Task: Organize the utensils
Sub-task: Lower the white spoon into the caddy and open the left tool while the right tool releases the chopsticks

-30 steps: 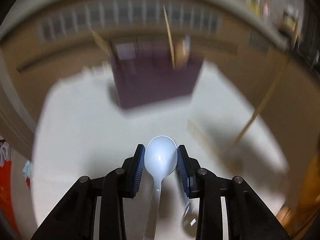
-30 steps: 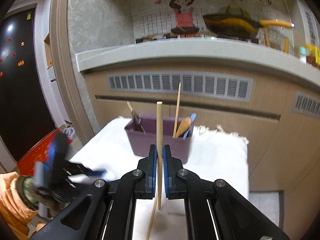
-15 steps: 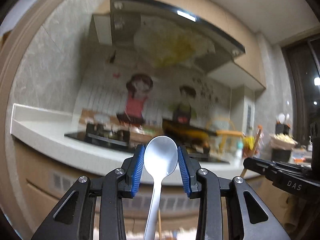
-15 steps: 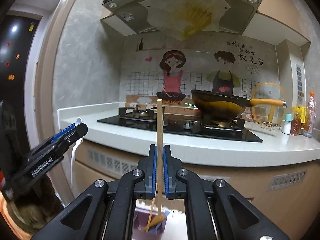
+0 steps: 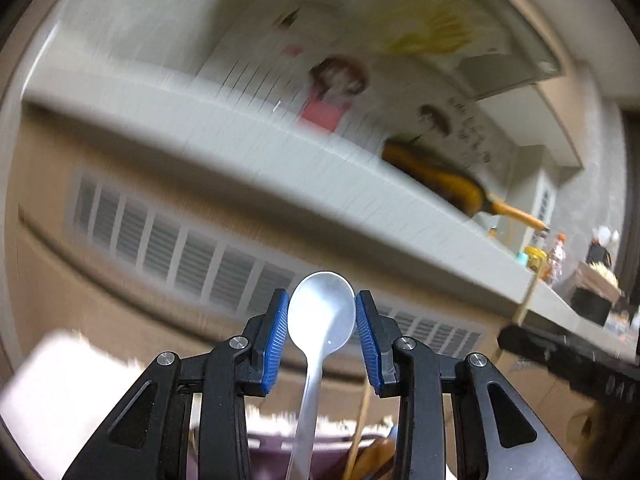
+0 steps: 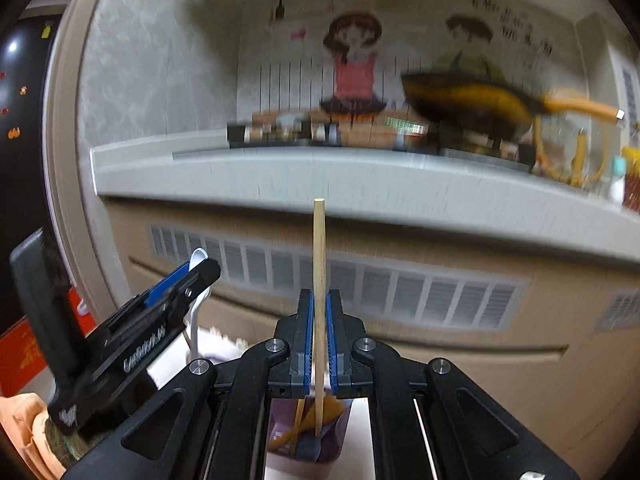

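My left gripper [image 5: 322, 336] is shut on a white plastic spoon [image 5: 320, 320], bowl up, its handle hanging down toward the purple utensil holder [image 5: 276, 452] below. My right gripper [image 6: 319, 336] is shut on a wooden chopstick [image 6: 319, 264] held upright, its lower end over the purple holder [image 6: 332, 436], which has another chopstick and a wooden spoon in it. The left gripper [image 6: 180, 280] with the spoon also shows at the left of the right wrist view. The right gripper's black body [image 5: 560, 356] shows at the right of the left wrist view.
The holder stands on a white cloth-covered table [image 5: 60, 364] in front of a kitchen counter [image 6: 360, 176] with vent grilles [image 6: 400, 292] below it. A wok [image 6: 468, 104] and stove sit on the counter.
Both grippers have tilted back down after pointing high at the hood; the counter front and the purple holder are back in view. Both still hold their utensils.
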Demonstrator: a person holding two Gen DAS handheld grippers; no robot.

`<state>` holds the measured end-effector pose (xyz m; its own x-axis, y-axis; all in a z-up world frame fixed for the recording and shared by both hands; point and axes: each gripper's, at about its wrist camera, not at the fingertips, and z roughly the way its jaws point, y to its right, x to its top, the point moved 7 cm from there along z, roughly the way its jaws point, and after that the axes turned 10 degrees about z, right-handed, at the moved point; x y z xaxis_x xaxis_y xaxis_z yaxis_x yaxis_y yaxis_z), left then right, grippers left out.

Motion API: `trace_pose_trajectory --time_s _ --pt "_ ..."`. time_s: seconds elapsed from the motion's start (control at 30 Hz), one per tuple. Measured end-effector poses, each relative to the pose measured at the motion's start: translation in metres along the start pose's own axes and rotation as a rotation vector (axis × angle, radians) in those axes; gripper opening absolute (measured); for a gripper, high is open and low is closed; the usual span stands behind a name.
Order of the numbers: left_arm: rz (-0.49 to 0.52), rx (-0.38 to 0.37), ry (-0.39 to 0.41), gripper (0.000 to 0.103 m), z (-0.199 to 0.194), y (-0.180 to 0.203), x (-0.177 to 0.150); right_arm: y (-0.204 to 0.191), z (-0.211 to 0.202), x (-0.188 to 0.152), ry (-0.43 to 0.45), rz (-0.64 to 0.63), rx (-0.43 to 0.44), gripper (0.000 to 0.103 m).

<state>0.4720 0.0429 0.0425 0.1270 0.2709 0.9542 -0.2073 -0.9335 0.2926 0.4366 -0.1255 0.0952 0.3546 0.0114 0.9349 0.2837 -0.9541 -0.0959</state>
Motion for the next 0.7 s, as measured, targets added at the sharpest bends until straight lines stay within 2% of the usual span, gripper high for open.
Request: trace_pose_trajectory --time_s 0.13,0.3,0.37,0.4,0.43,0.47,0.5,0.53,0.67,0.7 --pt "-0.044 0.014 -0.072 0.035 0.01 -0.013 -0.032 0.004 0.024 -0.028 -0.083 0.015 0.011 0.007" --pt "0.009 0.034 -0.109 0.035 0.014 -0.011 -0.056 0.009 0.044 -0.062 -0.165 0.03 0.014 0.008" --pt "0.006 0.037 -0.144 0.038 0.018 -0.013 -0.066 0.009 0.045 -0.07 -0.189 0.031 0.02 0.008" --pt "0.007 0.04 -0.156 0.044 0.017 -0.014 -0.068 0.009 0.045 -0.072 -0.201 0.034 0.028 0.008" --pt "0.008 0.041 -0.168 0.048 0.015 -0.015 -0.07 0.009 0.045 -0.074 -0.21 0.038 0.031 0.011" --pt "0.007 0.041 -0.174 0.057 0.01 -0.014 -0.07 0.011 0.044 -0.076 -0.215 0.039 0.028 0.016" --pt "0.006 0.042 -0.18 0.061 0.008 -0.014 -0.07 0.013 0.041 -0.078 -0.212 0.038 0.014 0.028" --pt "0.006 0.039 -0.185 0.062 0.003 -0.014 -0.068 0.015 0.039 -0.079 -0.207 0.038 0.004 0.035" --pt "0.034 0.06 -0.202 0.069 -0.029 -0.011 -0.06 0.021 0.022 -0.089 -0.195 0.034 -0.045 0.039" --pt "0.047 0.07 -0.216 0.069 -0.039 -0.011 -0.06 0.023 0.018 -0.093 -0.199 0.035 -0.051 0.044"
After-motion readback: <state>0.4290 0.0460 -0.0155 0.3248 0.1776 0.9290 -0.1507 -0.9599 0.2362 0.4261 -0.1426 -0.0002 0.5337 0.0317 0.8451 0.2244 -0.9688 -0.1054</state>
